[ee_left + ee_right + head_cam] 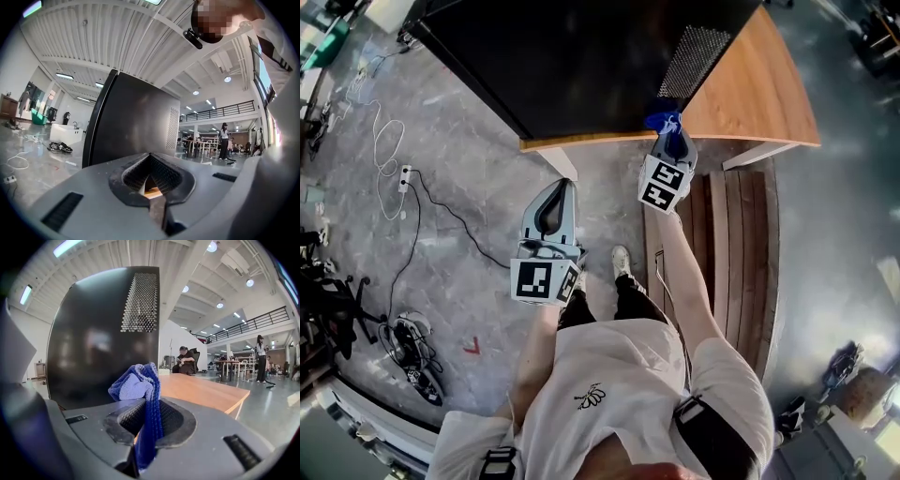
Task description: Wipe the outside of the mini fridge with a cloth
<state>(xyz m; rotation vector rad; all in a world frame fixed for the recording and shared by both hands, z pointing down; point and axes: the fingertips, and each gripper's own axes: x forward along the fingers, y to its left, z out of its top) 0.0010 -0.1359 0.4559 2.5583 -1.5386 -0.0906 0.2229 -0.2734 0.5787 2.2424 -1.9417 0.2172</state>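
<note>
1. The right claw (671,134) pinches the blue cloth (136,386) at the counter (759,94) edge.
2. The black mini fridge (581,56) stands on the counter, at eleven o'clock from the cloth.
3. The left claw (561,187), closed on nothing, hangs at seven o'clock.

Premises: a large open industrial hall serving as workshop and office. Noted: a ribbed metal ceiling (117,33) with strip lights (65,247), a railed mezzanine (262,319), and a grey concrete floor (469,187) strewn with loose cables (389,141) and a power strip (405,178). Work tables (201,144) stand at the far side, one person seated (183,359), another standing (224,140).
</note>
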